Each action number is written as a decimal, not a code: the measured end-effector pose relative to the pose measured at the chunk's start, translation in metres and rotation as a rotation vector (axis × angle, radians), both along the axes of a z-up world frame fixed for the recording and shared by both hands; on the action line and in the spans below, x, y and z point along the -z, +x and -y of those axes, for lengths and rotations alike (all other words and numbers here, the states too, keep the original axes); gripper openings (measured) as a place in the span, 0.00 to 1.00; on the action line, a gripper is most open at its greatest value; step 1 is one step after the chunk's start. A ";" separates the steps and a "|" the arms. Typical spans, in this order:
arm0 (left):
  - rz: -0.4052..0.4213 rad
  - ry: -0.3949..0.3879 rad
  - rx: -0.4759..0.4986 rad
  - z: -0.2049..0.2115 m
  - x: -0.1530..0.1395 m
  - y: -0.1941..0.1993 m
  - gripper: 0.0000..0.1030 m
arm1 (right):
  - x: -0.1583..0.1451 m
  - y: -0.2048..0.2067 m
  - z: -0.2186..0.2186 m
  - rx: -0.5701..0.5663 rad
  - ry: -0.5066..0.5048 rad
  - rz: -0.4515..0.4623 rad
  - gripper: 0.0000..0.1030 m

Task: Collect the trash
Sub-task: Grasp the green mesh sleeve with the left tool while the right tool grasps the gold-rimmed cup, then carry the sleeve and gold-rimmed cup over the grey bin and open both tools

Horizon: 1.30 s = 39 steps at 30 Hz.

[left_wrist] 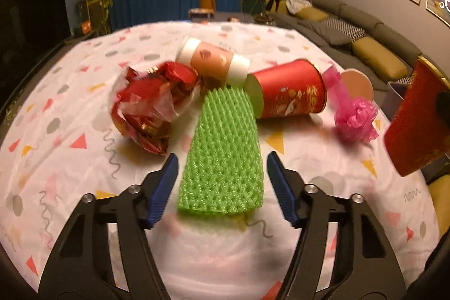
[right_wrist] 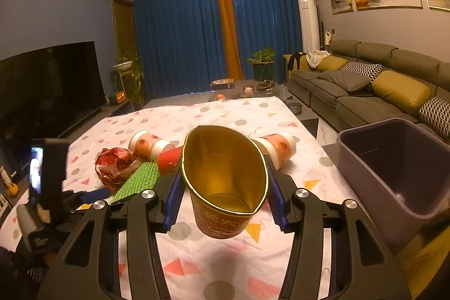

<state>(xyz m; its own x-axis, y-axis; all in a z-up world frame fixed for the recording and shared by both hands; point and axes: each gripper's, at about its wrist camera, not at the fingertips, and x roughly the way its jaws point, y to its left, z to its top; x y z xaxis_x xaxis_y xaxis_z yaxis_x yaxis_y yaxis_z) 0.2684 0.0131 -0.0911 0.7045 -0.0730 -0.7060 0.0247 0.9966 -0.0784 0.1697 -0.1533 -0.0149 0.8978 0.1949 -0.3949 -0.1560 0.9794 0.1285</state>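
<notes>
My left gripper point(left_wrist: 222, 173) is open, its blue pads on either side of a green foam net sleeve point(left_wrist: 225, 153) lying on the patterned tablecloth point(left_wrist: 70, 103). Behind it lie a crumpled red wrapper point(left_wrist: 149, 106), a pink cup with white ends point(left_wrist: 213, 61), a red tube point(left_wrist: 289, 89) and a pink ribbon bow point(left_wrist: 354, 117). My right gripper point(right_wrist: 223, 182) is shut on a red paper cup with a gold inside point(right_wrist: 225, 173), squeezed oval and held above the table. The cup also shows at the right edge of the left wrist view point(left_wrist: 416, 120).
A grey-purple bin point(right_wrist: 393, 159) stands to the right of the table. Another pink cup point(right_wrist: 278, 148) lies behind the held cup. The left gripper's body with a phone screen point(right_wrist: 47, 173) is at the left. A sofa point(right_wrist: 365, 86) and a TV point(right_wrist: 47, 86) flank the room.
</notes>
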 end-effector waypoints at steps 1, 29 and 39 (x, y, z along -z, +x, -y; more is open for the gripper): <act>-0.020 -0.005 -0.001 -0.001 0.003 0.003 0.53 | -0.001 -0.003 0.002 0.003 0.000 0.003 0.50; 0.248 -0.024 0.049 0.018 -0.079 -0.096 0.10 | -0.022 -0.058 0.041 0.073 -0.018 0.084 0.51; 0.273 -0.034 0.147 0.066 -0.092 -0.105 0.10 | -0.028 -0.070 0.067 0.110 -0.022 0.112 0.50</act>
<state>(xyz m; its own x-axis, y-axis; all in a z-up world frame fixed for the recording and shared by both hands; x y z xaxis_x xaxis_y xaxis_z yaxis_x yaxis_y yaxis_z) 0.1637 -0.0527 0.0008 0.8477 -0.2088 -0.4876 0.1933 0.9777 -0.0825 0.0998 -0.2200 0.0130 0.9519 0.0853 -0.2944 -0.0598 0.9937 0.0945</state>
